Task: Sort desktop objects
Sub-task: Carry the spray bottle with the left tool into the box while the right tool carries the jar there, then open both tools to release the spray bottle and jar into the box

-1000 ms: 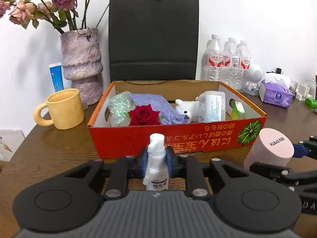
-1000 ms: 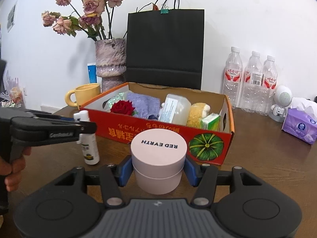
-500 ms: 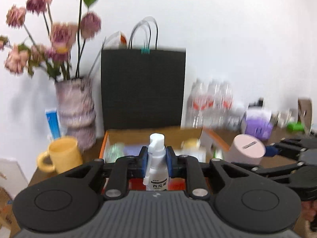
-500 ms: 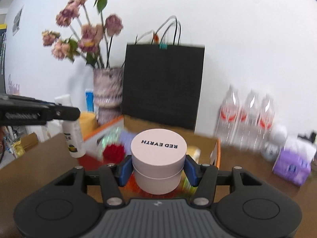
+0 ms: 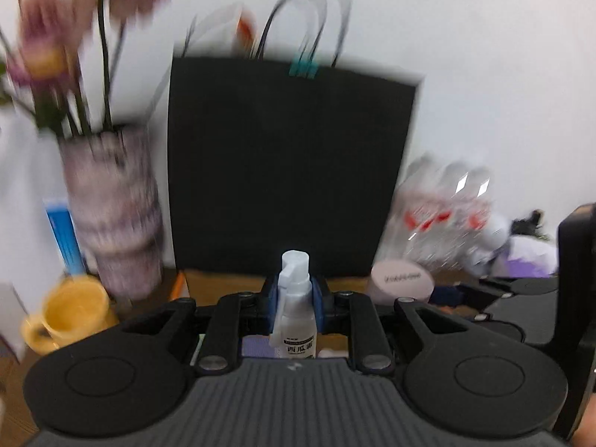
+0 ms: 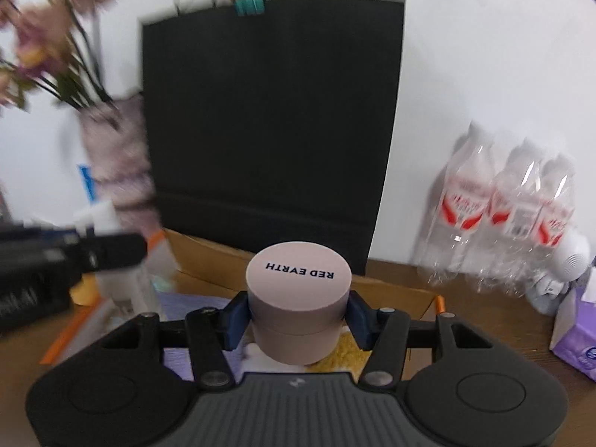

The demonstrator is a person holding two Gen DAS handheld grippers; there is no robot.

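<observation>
While we hold the spray bottle [image 5: 296,309] clamped in our left gripper [image 5: 294,307] and the pink jar [image 6: 298,298] in our right gripper [image 6: 298,314] above the cardboard box [image 6: 391,290], crowded contents could topple either on release.

bright, even light — heavy motion blur

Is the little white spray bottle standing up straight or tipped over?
Upright. The spray bottle sits clamped in the left gripper, nozzle on top, label below.
</observation>
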